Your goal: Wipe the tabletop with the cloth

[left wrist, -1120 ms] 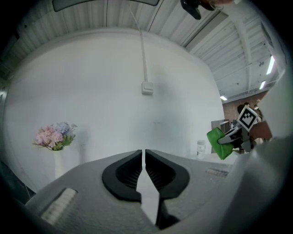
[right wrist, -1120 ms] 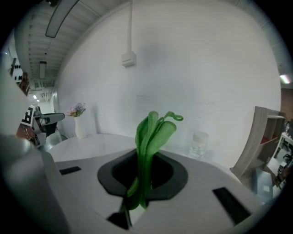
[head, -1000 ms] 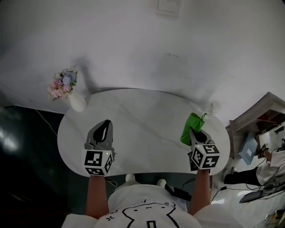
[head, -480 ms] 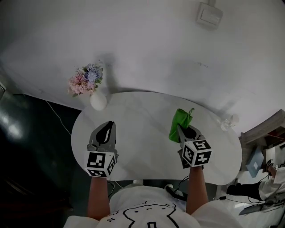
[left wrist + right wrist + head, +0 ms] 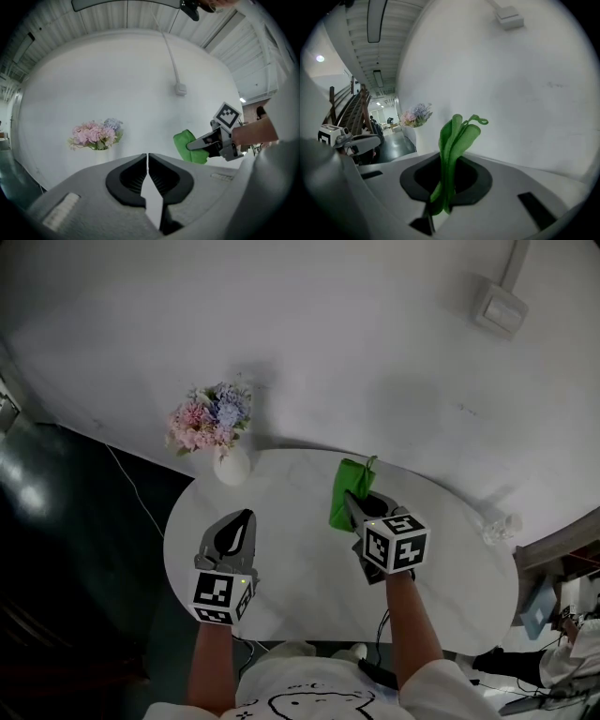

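1. Starting with the biggest thing: a plain white wall (image 5: pixel 328 352) fills the top half of the head view.
2. Below it is the tabletop (image 5: pixel 300 559), a rounded white slab with faint marble veins, pushed up against that wall.
3. The right gripper (image 5: pixel 351 502) sits over the far middle of the table. Its jaws are clamped on the cloth (image 5: pixel 344 486), and the right gripper view shows the green folds pinched right between them.
4. The left gripper (image 5: pixel 244 519) is over the near left part of the table, well apart from the right one. Its jaws are pressed together with nothing in them, which is clear in the left gripper view.
5. The cloth is bright green and bunched, and sticks out past the jaw tips toward the wall. From overhead I honestly can't tell if it touches the surface.
6. A bunch of pink and blue flowers (image 5: pixel 211 418) stands in a small white vase (image 5: pixel 231 467) at the far left edge of the table.
7. A little white box (image 5: pixel 497 307) is mounted on the wall, upper right.
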Motion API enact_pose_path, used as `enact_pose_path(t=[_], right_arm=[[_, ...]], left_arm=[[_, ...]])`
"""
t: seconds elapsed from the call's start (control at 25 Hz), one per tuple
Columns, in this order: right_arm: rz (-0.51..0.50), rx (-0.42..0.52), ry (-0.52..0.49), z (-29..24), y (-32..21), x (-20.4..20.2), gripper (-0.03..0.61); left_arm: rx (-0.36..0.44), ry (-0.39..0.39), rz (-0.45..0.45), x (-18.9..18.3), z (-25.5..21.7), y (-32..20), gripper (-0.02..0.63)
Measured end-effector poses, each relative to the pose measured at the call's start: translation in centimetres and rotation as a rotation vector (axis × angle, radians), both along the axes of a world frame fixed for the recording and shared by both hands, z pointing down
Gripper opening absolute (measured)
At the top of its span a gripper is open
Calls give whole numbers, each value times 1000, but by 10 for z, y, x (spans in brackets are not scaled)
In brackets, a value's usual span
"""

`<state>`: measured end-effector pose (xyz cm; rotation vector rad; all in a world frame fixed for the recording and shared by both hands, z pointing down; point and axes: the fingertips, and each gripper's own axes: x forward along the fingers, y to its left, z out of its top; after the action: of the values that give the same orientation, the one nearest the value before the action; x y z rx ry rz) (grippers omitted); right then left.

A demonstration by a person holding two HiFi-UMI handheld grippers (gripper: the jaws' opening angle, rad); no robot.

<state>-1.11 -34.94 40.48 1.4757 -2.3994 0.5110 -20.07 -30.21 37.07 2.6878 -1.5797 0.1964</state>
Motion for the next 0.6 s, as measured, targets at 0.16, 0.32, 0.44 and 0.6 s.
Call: enact_pose_path(t=[0.16, 0.32, 0.44, 0.6], right_arm=[[-69, -16, 28, 4, -24, -35, 43], [-131, -34, 44, 10, -44, -65, 43], [-161, -62, 24, 17, -60, -83, 43], [-188, -119, 8, 33, -80, -103, 43]], left_arm=[[-15, -5, -3, -11, 8, -7, 21], [-32, -4, -16, -19, 15, -13, 21], [-37, -8, -25, -23, 20, -17, 21], [-42, -8, -38, -29, 23, -20, 21]])
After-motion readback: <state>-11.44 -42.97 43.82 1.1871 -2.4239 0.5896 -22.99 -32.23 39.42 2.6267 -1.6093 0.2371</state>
